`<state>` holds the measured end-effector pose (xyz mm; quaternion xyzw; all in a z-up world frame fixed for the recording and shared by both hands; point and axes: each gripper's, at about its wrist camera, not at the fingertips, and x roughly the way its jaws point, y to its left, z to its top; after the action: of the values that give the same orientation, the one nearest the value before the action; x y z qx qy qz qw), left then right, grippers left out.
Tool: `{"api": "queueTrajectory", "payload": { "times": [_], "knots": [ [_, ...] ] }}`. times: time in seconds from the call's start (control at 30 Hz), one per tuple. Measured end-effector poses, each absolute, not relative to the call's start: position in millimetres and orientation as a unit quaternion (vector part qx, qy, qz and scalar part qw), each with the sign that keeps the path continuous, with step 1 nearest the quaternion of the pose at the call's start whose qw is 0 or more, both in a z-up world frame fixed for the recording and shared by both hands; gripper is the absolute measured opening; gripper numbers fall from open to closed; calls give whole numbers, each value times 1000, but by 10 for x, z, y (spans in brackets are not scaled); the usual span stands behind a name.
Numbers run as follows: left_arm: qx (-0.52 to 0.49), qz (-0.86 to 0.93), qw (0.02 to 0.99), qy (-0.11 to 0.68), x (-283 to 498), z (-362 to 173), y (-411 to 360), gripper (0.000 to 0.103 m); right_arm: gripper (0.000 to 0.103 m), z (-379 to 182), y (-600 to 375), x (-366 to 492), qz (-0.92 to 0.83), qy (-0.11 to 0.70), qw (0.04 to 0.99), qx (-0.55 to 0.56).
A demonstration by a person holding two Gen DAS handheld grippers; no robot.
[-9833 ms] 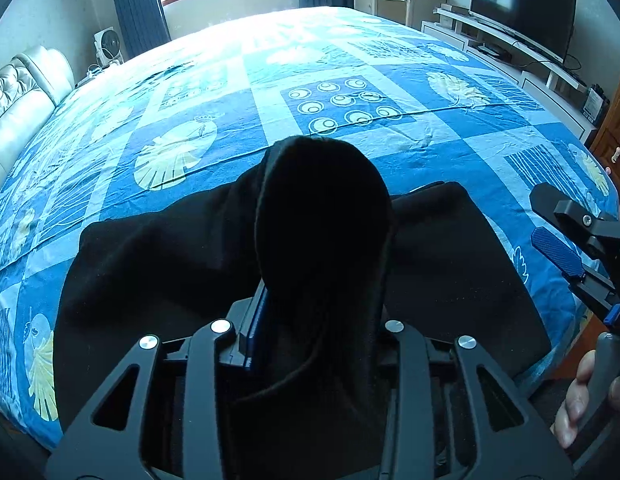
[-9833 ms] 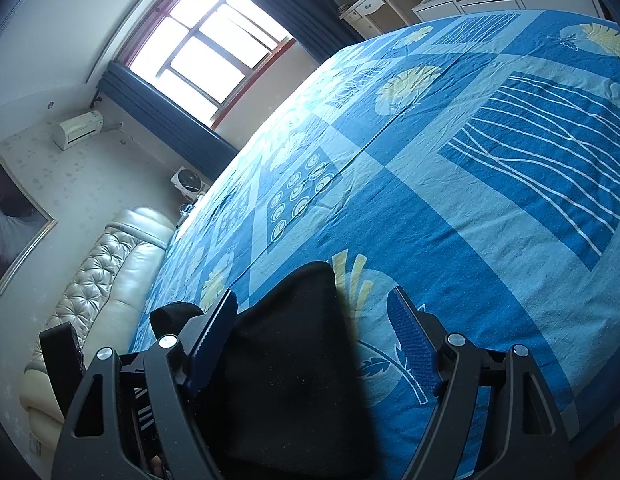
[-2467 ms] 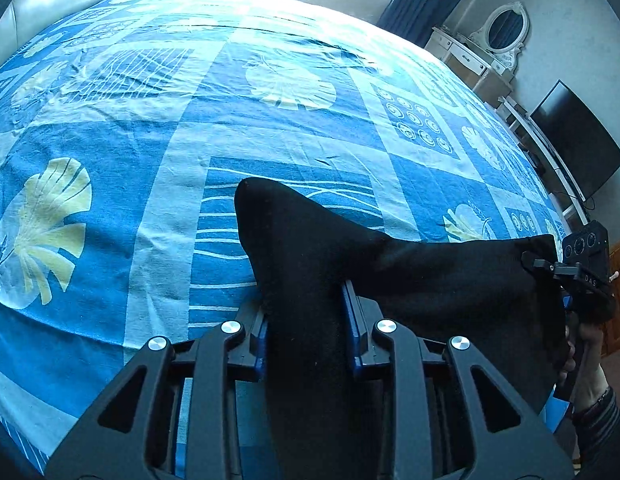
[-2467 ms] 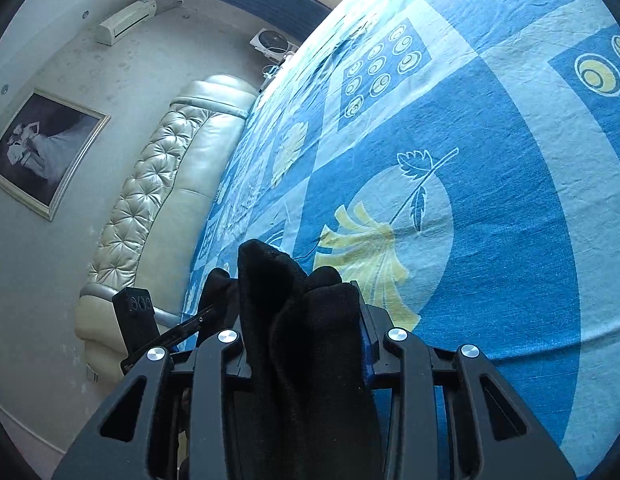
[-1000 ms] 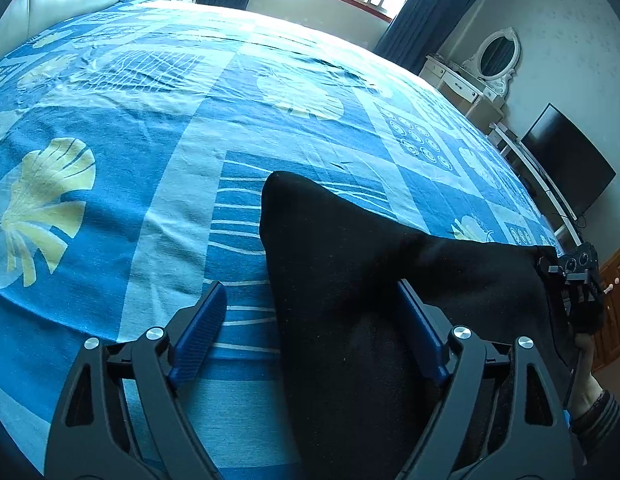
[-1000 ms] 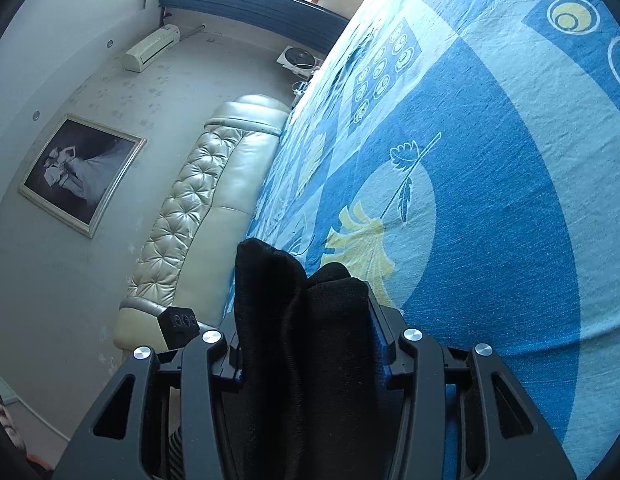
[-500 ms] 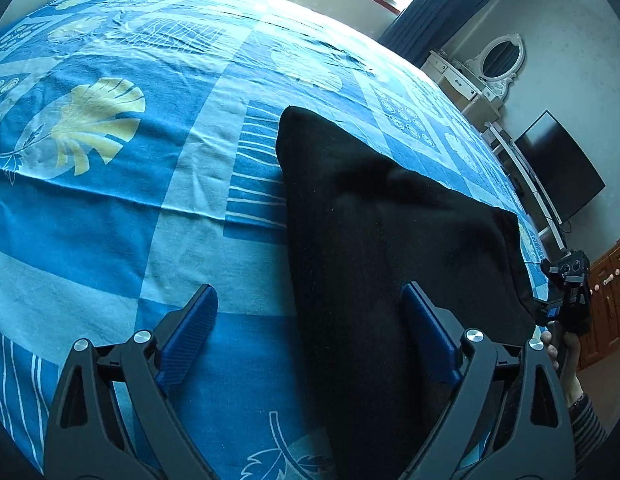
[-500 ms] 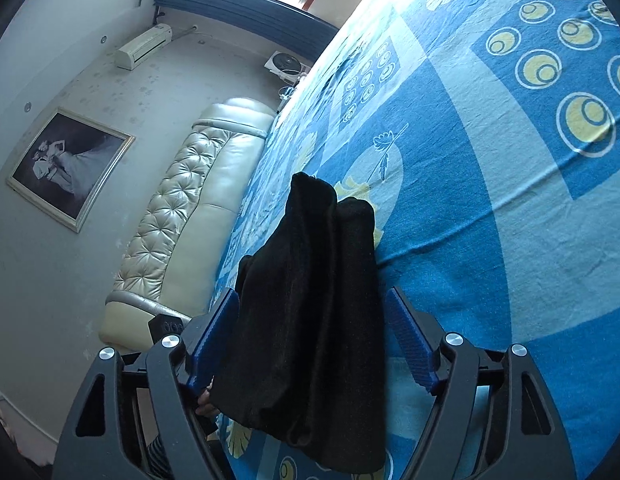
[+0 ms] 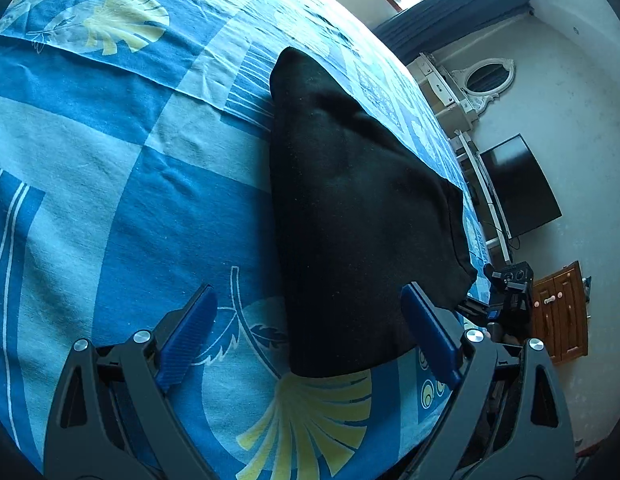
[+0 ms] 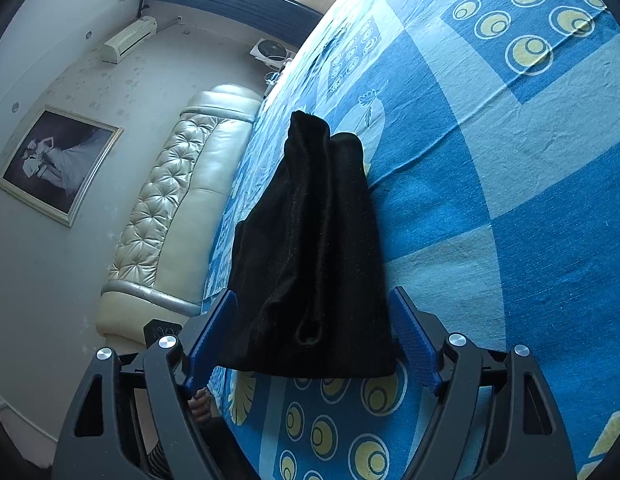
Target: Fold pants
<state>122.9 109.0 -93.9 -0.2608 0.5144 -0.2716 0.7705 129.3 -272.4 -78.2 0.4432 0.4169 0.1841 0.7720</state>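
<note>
The black pants (image 9: 357,216) lie folded into a compact bundle on the blue patterned bedspread (image 9: 110,184), resting flat with nothing pinching them. In the left wrist view the bundle runs from about six o'clock up toward twelve, narrowing to a point at its far end. The left gripper (image 9: 308,332) stands wide apart over the near edge of the cloth; its blue pads sit clear of the fabric on the left side and just beside it on the right, with no squeeze. Off at four o'clock the right gripper (image 9: 505,292) shows at the bundle's other end, near a wooden cabinet (image 9: 561,312).

From the right wrist view, the right gripper (image 10: 311,332) has just been opening, jaws now spread on either side of the pants (image 10: 310,240), which lie between them released. A cream tufted headboard (image 10: 170,208) sits at nine o'clock.
</note>
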Motion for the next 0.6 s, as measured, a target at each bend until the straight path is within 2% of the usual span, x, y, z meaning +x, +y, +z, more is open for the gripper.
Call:
{"api": "queueTrajectory", "payload": {
  "times": [0.27, 0.4, 0.47, 0.5, 0.53, 0.57, 0.6],
  "knots": [
    [-293, -298, 739, 528, 1302, -1012, 1021, 98, 80, -747, -2570, 1371, 160, 466, 774, 398],
    [-296, -315, 730, 530, 1321, -1036, 912, 98, 81, -812, -2576, 1360, 165, 468, 752, 433],
    [-273, -317, 740, 527, 1288, -1012, 787, 95, 73, -838, -2543, 1370, 166, 472, 751, 431],
    [-259, -322, 741, 529, 1266, -1012, 711, 73, 65, -857, -2518, 1386, 167, 478, 751, 423],
    [-246, -316, 742, 538, 1268, -1034, 644, 61, 52, -894, -2511, 1394, 165, 483, 749, 423],
    [-241, -308, 749, 535, 1251, -1031, 621, 59, 50, -917, -2532, 1378, 165, 479, 746, 431],
    [-239, -308, 754, 529, 1227, -1012, 608, 51, 43, -918, -2552, 1352, 170, 474, 745, 438]
  ]
}}
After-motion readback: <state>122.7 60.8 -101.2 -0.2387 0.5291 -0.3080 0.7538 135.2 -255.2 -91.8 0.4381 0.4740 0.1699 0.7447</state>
